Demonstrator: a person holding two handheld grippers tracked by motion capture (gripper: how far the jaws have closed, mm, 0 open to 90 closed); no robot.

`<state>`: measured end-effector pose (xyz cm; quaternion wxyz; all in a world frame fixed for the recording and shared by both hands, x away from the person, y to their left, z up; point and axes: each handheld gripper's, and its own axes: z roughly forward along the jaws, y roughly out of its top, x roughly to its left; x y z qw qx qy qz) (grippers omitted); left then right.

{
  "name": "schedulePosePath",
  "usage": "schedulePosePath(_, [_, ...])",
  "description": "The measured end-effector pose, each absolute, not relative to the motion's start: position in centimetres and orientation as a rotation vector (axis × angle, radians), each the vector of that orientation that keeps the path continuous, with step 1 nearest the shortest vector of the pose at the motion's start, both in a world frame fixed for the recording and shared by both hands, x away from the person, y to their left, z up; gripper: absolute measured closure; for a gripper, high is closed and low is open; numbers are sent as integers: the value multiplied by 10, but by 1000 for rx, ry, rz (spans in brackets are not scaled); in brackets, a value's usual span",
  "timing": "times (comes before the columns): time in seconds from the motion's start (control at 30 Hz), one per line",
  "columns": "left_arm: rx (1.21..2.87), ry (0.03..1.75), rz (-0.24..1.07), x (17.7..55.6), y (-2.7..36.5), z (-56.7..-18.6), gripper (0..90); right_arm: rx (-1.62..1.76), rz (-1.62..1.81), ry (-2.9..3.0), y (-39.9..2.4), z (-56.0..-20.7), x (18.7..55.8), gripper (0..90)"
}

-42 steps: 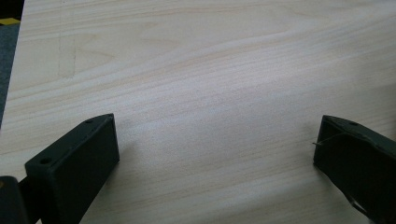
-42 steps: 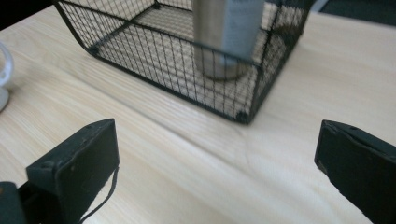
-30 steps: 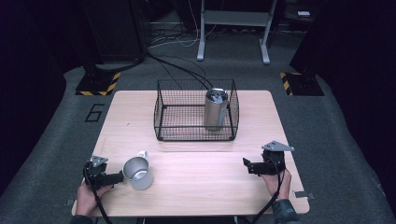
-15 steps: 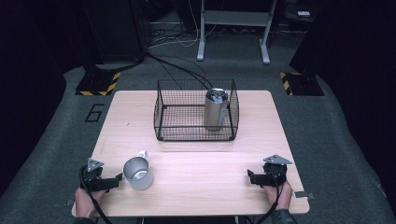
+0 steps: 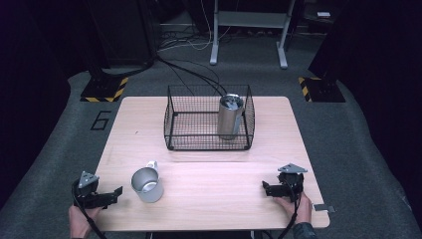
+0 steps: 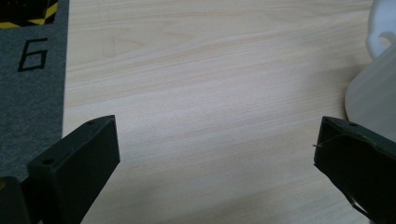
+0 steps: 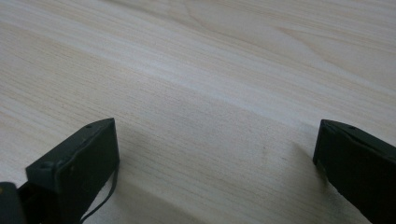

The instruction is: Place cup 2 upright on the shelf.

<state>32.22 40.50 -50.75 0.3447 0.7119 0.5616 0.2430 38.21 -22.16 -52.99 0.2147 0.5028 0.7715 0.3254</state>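
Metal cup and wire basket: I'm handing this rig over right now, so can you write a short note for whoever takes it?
Left tool: open, holding nothing, low at the table's near-left edge, the metal cup just to its right.
Right tool: open, holding nothing, low at the near-right edge.
Metal cup: upright on the table, apart from both tools.
Wire basket: toward the table's far side, with a steel canister standing inside at its right.
Done: canister is in the basket.
Left: probably grasp the cup and put it in the basket.
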Motion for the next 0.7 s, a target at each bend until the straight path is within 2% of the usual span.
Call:
schedulePosePath(0.3, [1825,1403,646,307,407,-479,1,1373,917,2162,-222,-530,385,0])
schedulePosePath(0.7, [1809,1298,636,290,385,-450,2,1355,918,2170,-224,-530,385,0])
